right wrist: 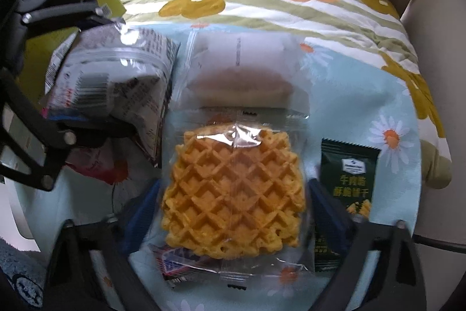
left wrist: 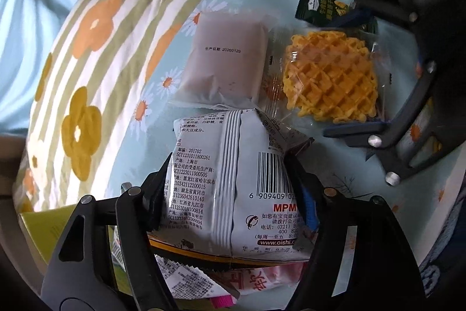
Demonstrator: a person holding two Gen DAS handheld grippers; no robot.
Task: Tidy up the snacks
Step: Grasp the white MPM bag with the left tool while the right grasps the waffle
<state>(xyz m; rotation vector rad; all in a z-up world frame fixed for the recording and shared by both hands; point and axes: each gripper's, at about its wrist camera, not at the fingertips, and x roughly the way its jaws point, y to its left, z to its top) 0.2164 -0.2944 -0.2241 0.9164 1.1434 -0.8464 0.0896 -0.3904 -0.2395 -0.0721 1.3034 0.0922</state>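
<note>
On the pale-blue daisy-print cloth [right wrist: 364,95], the left gripper [left wrist: 230,174] clenched the silver foil snack bag [left wrist: 233,179]; the clear-wrapped golden waffle [right wrist: 233,194] lay lengthwise between the right gripper [right wrist: 233,194] fingers, spread wide

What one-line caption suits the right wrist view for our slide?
Right gripper open around a wrapped waffle, dark green packet beside it, on daisy-print cloth.

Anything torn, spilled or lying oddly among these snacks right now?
Nothing torn or spilled. The silver snack bag is dented where the left gripper squeezes it, and the waffle pack overlaps the pale pastry pack.
</note>
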